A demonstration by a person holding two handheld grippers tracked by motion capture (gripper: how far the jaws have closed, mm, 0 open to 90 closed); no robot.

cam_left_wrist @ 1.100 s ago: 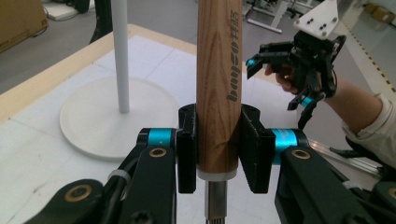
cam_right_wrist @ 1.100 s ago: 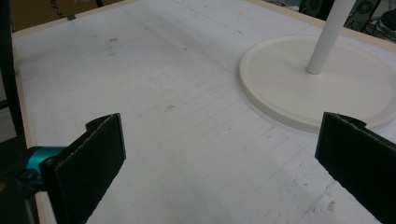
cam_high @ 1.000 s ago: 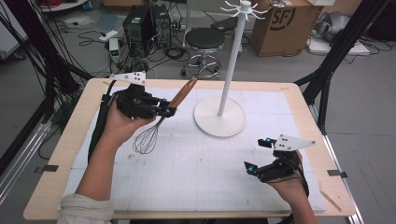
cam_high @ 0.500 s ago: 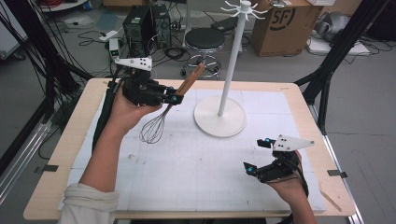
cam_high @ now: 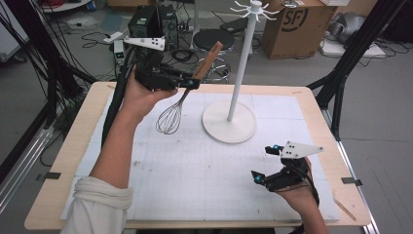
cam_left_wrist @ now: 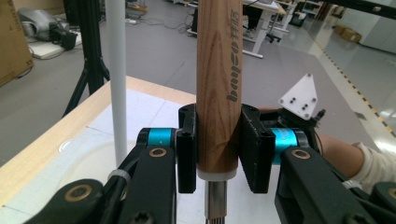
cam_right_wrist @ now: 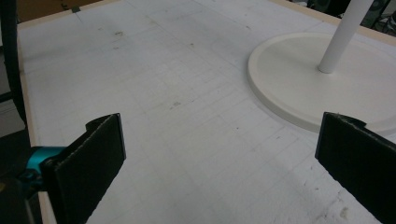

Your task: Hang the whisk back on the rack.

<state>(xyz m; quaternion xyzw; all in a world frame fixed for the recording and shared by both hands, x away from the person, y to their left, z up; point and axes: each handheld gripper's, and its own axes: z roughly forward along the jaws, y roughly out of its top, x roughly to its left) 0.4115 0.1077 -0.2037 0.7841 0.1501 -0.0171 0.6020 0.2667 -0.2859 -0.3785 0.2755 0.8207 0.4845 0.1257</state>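
Wood, brown and grained, fills the gap between the left gripper's (cam_left_wrist: 217,156) jaws: they are clamped on the lower end of the wooden handle of a wire balloon whisk (cam_high: 187,95), just above its white collar and steel neck. Dark lettering is stamped along that handle, too stylised to read with certainty. In the high view the whisk hangs tilted in the air, handle pointing up and away, wire head down over the white gridded mat (cam_high: 195,170) without touching it. Just beyond the jaws stands the white pole of a round-based hook stand (cam_high: 233,117), its disc base resting on the mat and its ring of hooks at the top; the space between the whisk and the pole is free. The right gripper (cam_high: 267,163) rests low near the mat's near right corner, jaws wide apart with nothing between them; bare mat lies ahead of them up to the stand's base. Around the mat runs the pale wooden table (cam_high: 73,146) edge. On the floor beyond the table, a brown cardboard box (cam_high: 297,27) bears an "SF" logo.
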